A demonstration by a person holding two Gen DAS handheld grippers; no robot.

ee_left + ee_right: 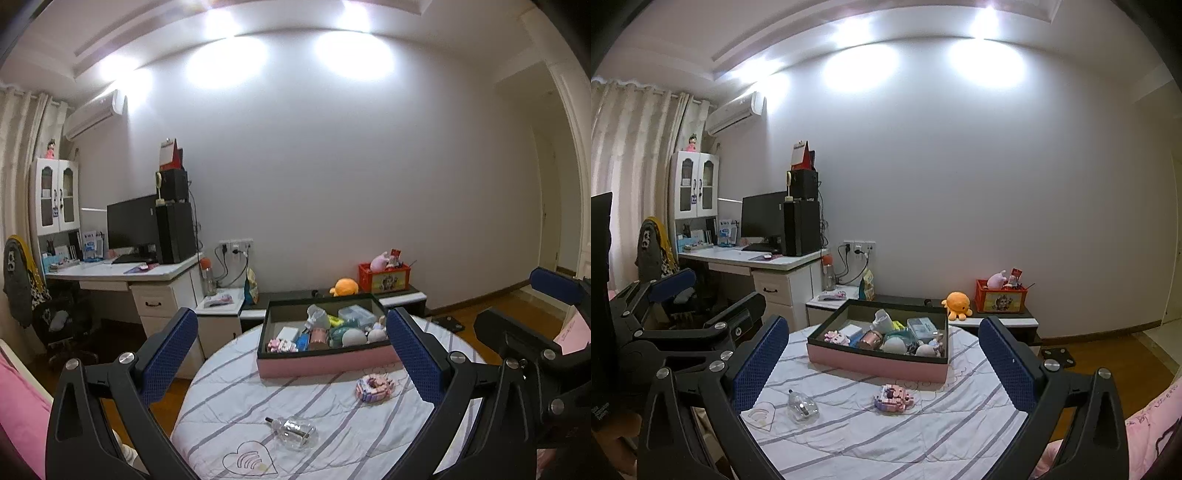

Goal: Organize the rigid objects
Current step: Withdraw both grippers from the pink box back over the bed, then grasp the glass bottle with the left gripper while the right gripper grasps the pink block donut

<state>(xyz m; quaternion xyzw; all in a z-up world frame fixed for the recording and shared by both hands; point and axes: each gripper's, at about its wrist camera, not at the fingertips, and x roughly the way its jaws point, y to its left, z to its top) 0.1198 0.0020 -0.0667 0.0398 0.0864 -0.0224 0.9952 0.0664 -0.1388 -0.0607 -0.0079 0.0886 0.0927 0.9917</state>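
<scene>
Pink box (325, 363), two loose objects outside

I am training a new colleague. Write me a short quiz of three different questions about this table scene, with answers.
1. True or false: the clear glass bottle stands upright on the table.
2. Which loose item lies nearer the pink box? A) the bottle B) the pink block toy
3. Fill in: both the left tongs and the right tongs are ____ and hold nothing.

Key:
1. False; it lies on its side.
2. B
3. open
</scene>
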